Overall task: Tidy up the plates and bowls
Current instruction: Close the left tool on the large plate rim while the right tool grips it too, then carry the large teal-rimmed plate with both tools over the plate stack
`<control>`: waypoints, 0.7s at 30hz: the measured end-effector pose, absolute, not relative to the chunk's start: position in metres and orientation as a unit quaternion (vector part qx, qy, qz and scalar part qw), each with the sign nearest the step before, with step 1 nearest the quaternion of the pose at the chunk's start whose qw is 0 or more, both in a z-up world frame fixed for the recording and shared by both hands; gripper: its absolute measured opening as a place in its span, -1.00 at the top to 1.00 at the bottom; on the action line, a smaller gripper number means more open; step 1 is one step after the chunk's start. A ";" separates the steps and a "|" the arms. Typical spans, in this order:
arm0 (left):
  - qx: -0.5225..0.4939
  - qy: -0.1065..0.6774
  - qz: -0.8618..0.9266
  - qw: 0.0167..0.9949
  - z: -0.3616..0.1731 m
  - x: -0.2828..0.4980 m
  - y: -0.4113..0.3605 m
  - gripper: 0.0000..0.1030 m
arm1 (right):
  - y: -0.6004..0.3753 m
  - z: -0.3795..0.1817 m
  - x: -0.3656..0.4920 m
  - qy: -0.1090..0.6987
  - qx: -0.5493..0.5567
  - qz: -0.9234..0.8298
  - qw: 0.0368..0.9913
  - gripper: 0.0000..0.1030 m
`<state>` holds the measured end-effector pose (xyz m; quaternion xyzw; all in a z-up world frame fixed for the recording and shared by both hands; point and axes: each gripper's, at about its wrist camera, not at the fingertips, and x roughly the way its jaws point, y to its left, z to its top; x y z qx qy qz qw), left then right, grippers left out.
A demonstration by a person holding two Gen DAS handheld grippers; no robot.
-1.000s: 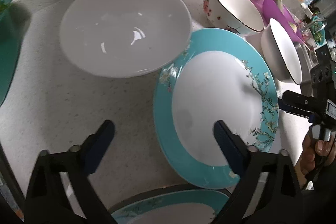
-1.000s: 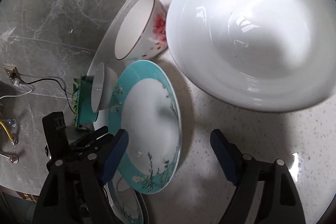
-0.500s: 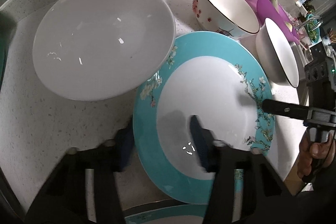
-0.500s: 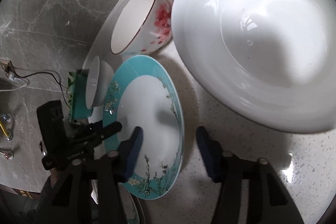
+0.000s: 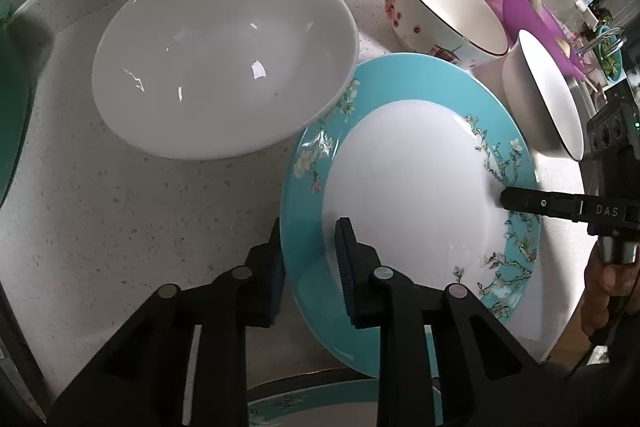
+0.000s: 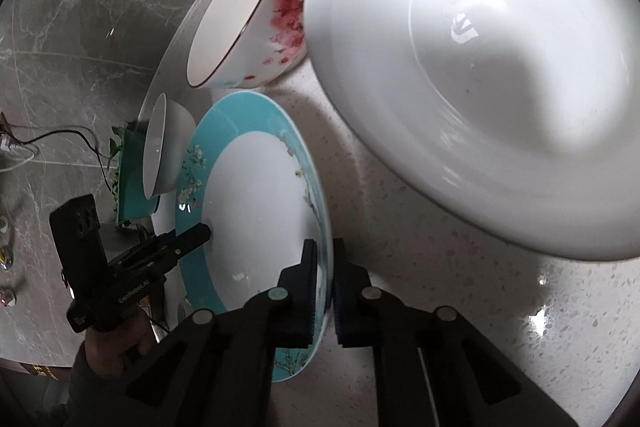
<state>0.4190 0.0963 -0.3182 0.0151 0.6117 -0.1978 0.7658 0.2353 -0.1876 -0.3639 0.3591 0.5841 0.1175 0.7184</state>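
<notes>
A teal-rimmed plate [image 5: 400, 195] with a blossom pattern lies on the speckled counter, and both grippers hold opposite sides of its rim. In the left wrist view, my left gripper [image 5: 309, 227] straddles the near-left rim, jaws closing, one pad under the edge and one on the white centre. My right gripper [image 5: 505, 197] bites the far right rim, held by a hand. In the right wrist view, the same plate [image 6: 256, 195] sits with my right gripper [image 6: 325, 247] shut on its near rim and my left gripper [image 6: 200, 233] on the far side.
A big white bowl [image 5: 224, 67] stands just left of the plate, its rim over the plate's edge. A red-flowered bowl [image 5: 440, 7] and a small white bowl [image 5: 548, 95] sit behind. Another teal plate [image 5: 304, 403] peeks out below. A purple tray [image 5: 524, 7] lies far right.
Both grippers stood wide open a second ago. Each has slid onto the teal plate's rim and brought its jaws together there. The plate's place has hardly changed.
</notes>
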 end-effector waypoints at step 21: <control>0.000 0.619 -0.195 0.761 -0.304 0.405 0.089 0.60 | -0.194 -0.346 0.233 0.575 0.372 0.093 0.723 0.82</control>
